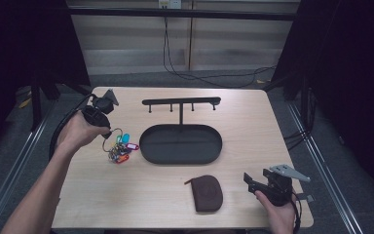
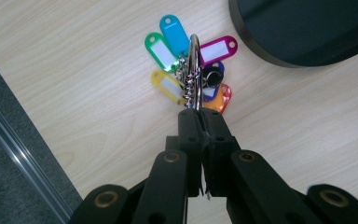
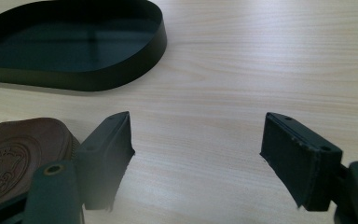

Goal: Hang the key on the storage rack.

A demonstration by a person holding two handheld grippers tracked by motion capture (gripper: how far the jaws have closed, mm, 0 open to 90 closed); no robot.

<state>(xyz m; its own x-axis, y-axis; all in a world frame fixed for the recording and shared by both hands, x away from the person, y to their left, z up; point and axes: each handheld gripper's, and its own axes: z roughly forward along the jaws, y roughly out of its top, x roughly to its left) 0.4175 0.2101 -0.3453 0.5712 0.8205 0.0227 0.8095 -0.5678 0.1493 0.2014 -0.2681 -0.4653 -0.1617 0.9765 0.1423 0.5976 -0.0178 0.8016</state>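
Two grippers: left gripper (image 2: pixel 199 122) pinching key ring (image 2: pixel 194 70) for lifting, at tray's (image 1: pixel 148 146) nine o'clock; right gripper (image 3: pixel 196 156) wide open, waiting

The light wooden table (image 1: pixel 243 146) carries a black oval tray (image 1: pixel 180 144) at its middle, a black hook rail (image 1: pixel 181 102) rising behind toward the far edge. A brown pouch (image 1: pixel 207 193) lies near the near edge. Coloured key tags (image 1: pixel 120 148) seem to touch the wood near the left edge.
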